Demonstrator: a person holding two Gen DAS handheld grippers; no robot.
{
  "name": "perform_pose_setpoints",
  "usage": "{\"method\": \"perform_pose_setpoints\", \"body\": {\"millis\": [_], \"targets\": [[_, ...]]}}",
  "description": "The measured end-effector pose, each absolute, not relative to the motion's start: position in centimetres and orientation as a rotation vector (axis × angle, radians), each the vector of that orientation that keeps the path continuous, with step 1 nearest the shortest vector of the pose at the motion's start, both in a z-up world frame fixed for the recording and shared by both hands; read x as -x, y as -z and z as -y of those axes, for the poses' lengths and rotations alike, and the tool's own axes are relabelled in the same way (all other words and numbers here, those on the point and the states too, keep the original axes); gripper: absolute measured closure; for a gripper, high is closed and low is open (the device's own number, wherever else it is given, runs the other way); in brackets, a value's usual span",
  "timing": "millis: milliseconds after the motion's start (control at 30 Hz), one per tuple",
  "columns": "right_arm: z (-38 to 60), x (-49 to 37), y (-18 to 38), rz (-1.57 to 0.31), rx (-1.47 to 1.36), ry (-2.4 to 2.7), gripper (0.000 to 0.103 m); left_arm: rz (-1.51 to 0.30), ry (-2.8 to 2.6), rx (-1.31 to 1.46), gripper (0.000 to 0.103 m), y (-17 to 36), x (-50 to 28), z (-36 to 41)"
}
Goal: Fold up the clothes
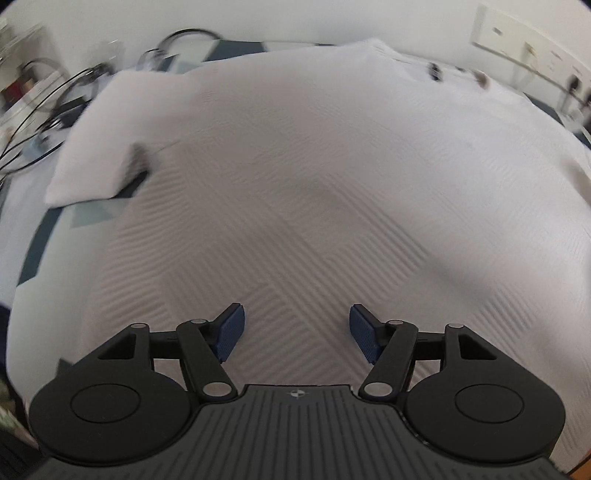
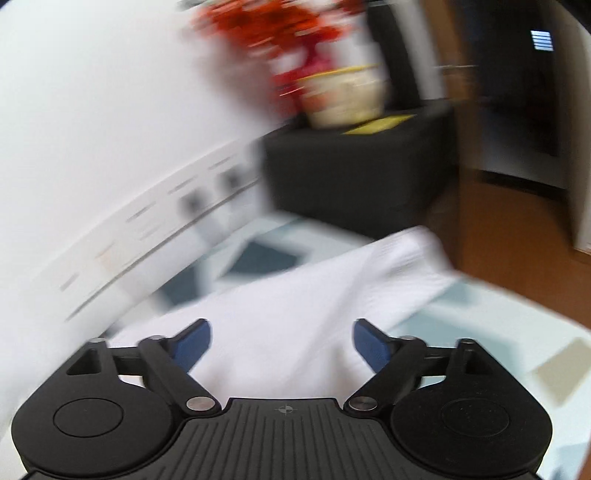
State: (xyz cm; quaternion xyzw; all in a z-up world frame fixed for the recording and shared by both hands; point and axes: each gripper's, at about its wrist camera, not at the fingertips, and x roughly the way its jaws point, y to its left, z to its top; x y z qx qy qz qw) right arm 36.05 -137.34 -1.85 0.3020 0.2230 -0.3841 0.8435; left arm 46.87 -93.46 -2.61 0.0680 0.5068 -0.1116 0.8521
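Right wrist view — both grippers [image 2: 282, 345] [image 1: 297, 332] spread, empty above white shirt [image 1: 314, 184]; flowerpot [image 2: 343, 99] beyond.

Your shirt [image 1: 314, 177] fills the middle of the left wrist frame, one sleeve [image 1: 96, 147] at upper left, cables [image 1: 44, 103] beyond it; your open left gripper [image 1: 296, 332] sits at the bottom.

White garment [image 1: 314, 177] with woven herringbone ribbing; blue-padded black grippers [image 1: 296, 332]; teal-and-white geometric table covering [image 2: 266, 258]; red flowers [image 2: 280, 33], cream pot [image 2: 343, 96].
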Motion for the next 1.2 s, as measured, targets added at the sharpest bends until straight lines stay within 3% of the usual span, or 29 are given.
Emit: {"method": "perform_pose_setpoints", "body": {"millis": [133, 433, 733, 900, 967, 1033, 1200], "targets": [[129.8, -42.7, 3.2, -0.652, -0.417, 0.587, 0.010, -1.051, 0.165, 0.062, 0.033, 1.3, -48.3, 89.3], [115.3, -52.3, 4.1, -0.783, -0.182, 0.214, 0.002, -0.912, -0.080, 0.513, 0.033, 0.6, -51.7, 77.7], [112.4, -54.8, 4.3, -0.834, -0.150, 0.307, 0.001, -0.932, -0.054, 0.902, 0.034, 5.4, -58.7, 72.3], [112.2, -54.5, 5.1, -0.864, -0.176, 0.372, 0.001, -0.886, -0.049, 0.894, 0.034, 5.3, -61.0, 71.1], [112.0, -54.4, 5.2, -0.868, -0.199, 0.402, 0.001, -0.879, -0.046, 0.873, 0.051, 5.2, -61.7, 70.8], [111.3, -54.7, 5.1, -0.864, -0.207, 0.394, 0.001, -0.883, -0.069, 0.825, 0.091, 4.9, -62.3, 70.7], [109.3, -55.6, 4.6, -0.850, -0.220, 0.356, 0.001, -0.790, -0.050, 0.780, 0.098, 2.8, -62.3, 70.0]]}}
